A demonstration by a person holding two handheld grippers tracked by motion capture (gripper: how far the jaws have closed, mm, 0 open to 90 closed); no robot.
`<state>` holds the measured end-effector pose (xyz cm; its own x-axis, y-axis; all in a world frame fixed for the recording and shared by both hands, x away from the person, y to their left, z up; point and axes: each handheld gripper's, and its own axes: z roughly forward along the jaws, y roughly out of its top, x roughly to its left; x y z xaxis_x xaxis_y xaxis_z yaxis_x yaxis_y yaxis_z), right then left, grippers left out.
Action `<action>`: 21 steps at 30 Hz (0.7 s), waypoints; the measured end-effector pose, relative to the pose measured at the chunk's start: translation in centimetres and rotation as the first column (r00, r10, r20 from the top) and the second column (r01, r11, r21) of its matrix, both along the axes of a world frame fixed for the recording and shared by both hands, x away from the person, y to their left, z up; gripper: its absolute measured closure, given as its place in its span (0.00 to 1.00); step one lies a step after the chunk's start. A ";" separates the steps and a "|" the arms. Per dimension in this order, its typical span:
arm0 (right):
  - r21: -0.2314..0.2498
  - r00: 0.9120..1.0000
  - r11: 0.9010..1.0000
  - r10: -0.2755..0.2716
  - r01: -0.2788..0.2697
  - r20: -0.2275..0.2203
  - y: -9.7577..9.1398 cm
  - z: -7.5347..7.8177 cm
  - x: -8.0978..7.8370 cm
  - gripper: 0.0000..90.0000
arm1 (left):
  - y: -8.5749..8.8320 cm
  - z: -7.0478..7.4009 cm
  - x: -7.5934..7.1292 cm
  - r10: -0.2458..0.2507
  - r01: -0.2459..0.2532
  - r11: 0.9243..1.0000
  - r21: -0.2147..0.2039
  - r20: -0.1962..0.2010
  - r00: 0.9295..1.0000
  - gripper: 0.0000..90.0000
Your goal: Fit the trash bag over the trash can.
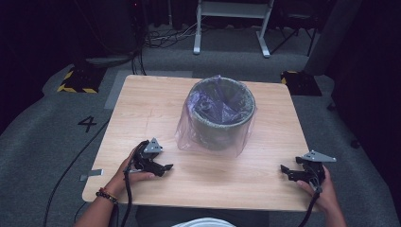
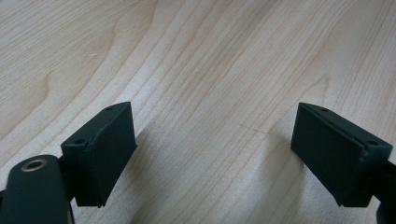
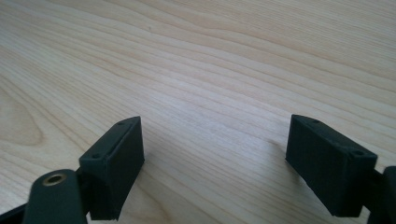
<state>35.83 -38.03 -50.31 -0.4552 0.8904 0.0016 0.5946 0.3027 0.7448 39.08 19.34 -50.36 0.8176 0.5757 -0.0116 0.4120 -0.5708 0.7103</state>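
A dark round bin (image 1: 222, 113) stands a little beyond the middle of the tabletop (image 1: 142, 109), nearer its far edge than its near one. A clear, purple-tinted plastic bag (image 1: 189, 135) lines it; the bag's mouth is folded over the rim and hangs loosely down the outside, pooling on the wood on the near left side.

The left gripper (image 1: 163, 168) rests near the near left corner, the right gripper (image 1: 286, 171) near the near right corner, both well apart from the bin. Each has its jaws spread wide with bare wood grain between them, holding nothing.

The bag looks thin and slack, so a jaw pinching only one loose fold would likely pull the liner off the rim or drag the light bin across the wood. A careless reach from either side could also tip it.

The bin's inside is dim and the crumpled film hides whether anything lies in it. The far side of the liner is hidden behind the bin.
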 end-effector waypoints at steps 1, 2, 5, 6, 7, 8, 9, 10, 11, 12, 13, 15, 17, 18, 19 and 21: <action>0.002 1.000 1.000 -0.008 0.008 0.000 -0.1 0.0 0.0 0.21 | 0.0 0.0 0.0 0.000 0.000 1.000 0.000 0.000 1.000 0.15; 0.002 1.000 1.000 -0.013 0.013 0.001 -0.1 0.0 0.0 0.22 | 0.0 0.0 0.0 0.000 0.000 1.000 0.000 0.000 1.000 0.15; 0.000 1.000 1.000 -0.013 0.013 0.001 -0.1 0.0 0.0 0.21 | 0.0 0.0 0.0 0.003 -0.003 1.000 0.001 0.001 1.000 0.15; -0.001 1.000 1.000 -0.015 0.015 0.001 -0.1 0.0 0.0 0.21 | 0.0 0.0 -0.1 0.004 -0.004 1.000 0.000 0.001 1.000 0.15; 0.000 1.000 1.000 -0.017 0.017 0.002 -0.1 0.0 0.0 0.21 | 0.0 0.0 -0.1 0.006 -0.006 1.000 0.001 -0.001 1.000 0.15; -0.001 1.000 1.000 -0.019 0.019 0.002 0.0 0.0 0.0 0.21 | 0.0 0.0 -0.1 0.004 -0.004 1.000 0.000 0.001 1.000 0.15; 0.000 1.000 1.000 -0.022 0.022 0.001 0.0 0.0 0.0 0.21 | 0.0 0.0 -0.1 0.005 -0.005 1.000 0.000 -0.001 1.000 0.15; 0.000 1.000 1.000 -0.025 0.025 0.002 0.0 0.0 0.0 0.21 | 0.0 0.0 -0.1 0.004 -0.004 1.000 -0.001 0.000 1.000 0.15; 0.000 1.000 1.000 -0.028 0.028 0.001 0.0 0.0 -0.1 0.21 | 0.0 0.0 -0.1 0.004 -0.004 1.000 0.000 0.000 1.000 0.15; -0.002 1.000 1.000 -0.030 0.030 0.002 0.1 0.0 0.0 0.21 | 0.0 0.0 0.0 0.002 -0.002 1.000 0.000 0.000 1.000 0.15; -0.002 1.000 1.000 -0.030 0.030 0.002 0.1 0.0 0.0 0.21 | 0.0 0.0 0.0 0.000 0.000 1.000 0.000 0.001 1.000 0.15; -0.002 1.000 1.000 -0.031 0.031 0.003 0.1 0.0 0.0 0.21 | 0.0 0.0 0.0 -0.001 0.001 1.000 0.000 0.000 1.000 0.15; -0.002 1.000 1.000 -0.031 0.031 0.002 0.1 0.0 -0.1 0.21 | 0.0 0.0 0.0 -0.002 0.002 1.000 0.000 0.000 1.000 0.15; -0.002 1.000 1.000 -0.031 0.031 0.002 0.1 0.0 0.0 0.21 | 0.0 0.0 0.0 -0.003 0.003 1.000 0.001 0.002 1.000 0.15; -0.002 1.000 1.000 -0.031 0.031 0.002 0.1 0.0 -0.1 0.21 | 0.0 0.0 0.0 -0.003 0.003 1.000 0.001 0.002 1.000 0.15; -0.002 1.000 1.000 -0.031 0.031 0.002 0.1 0.0 -0.1 0.21 | 0.0 0.0 0.0 -0.003 0.003 1.000 0.000 0.002 1.000 0.15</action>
<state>35.78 -37.98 -50.33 -0.4273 0.9041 -0.0008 0.6025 0.2854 0.7453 39.12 19.33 -50.37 0.8191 0.5735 -0.0101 0.4093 -0.5722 0.7107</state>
